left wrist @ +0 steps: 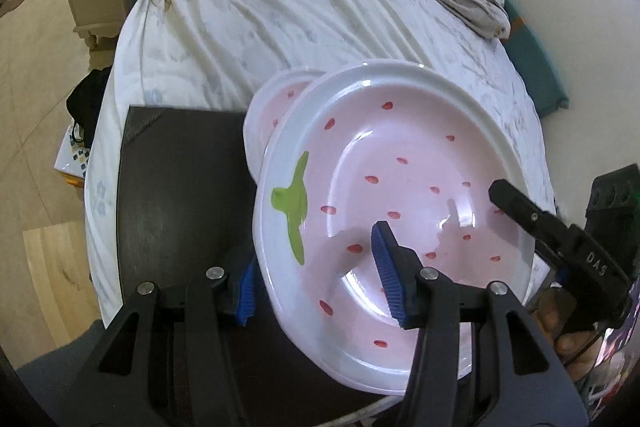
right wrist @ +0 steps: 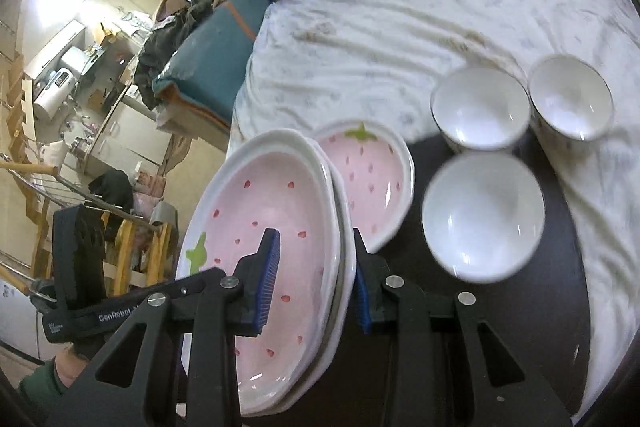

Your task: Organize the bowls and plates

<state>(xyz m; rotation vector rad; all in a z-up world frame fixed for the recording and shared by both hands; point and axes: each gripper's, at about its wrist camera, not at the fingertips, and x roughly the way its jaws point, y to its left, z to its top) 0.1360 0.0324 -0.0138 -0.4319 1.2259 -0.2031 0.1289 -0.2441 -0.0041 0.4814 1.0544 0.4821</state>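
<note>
large plates [right wrist: 276, 223]: two pink strawberry-pattern, stacked, tilted
small plate [right wrist: 372, 179]: same pattern, flat on the dark board, just behind
bowls [right wrist: 484, 215]: three white, upright, empty, clustered right

The left tongs [left wrist: 316, 275] straddle the near left rim of a large strawberry plate [left wrist: 400, 187], one blue pad [left wrist: 387, 269] lying inside the pink bowl of it and the other pad [left wrist: 247, 293] outside under the rim. A smaller strawberry plate [left wrist: 276, 103] shows behind it (mostly hidden), both over a dark bench [left wrist: 176, 195] that stands against a bed [left wrist: 288, 7] with a rumpled white sheet. The right tongs [left wrist: 560, 231] reach in at the plate's right rim; their grip cannot be judged here.
</note>
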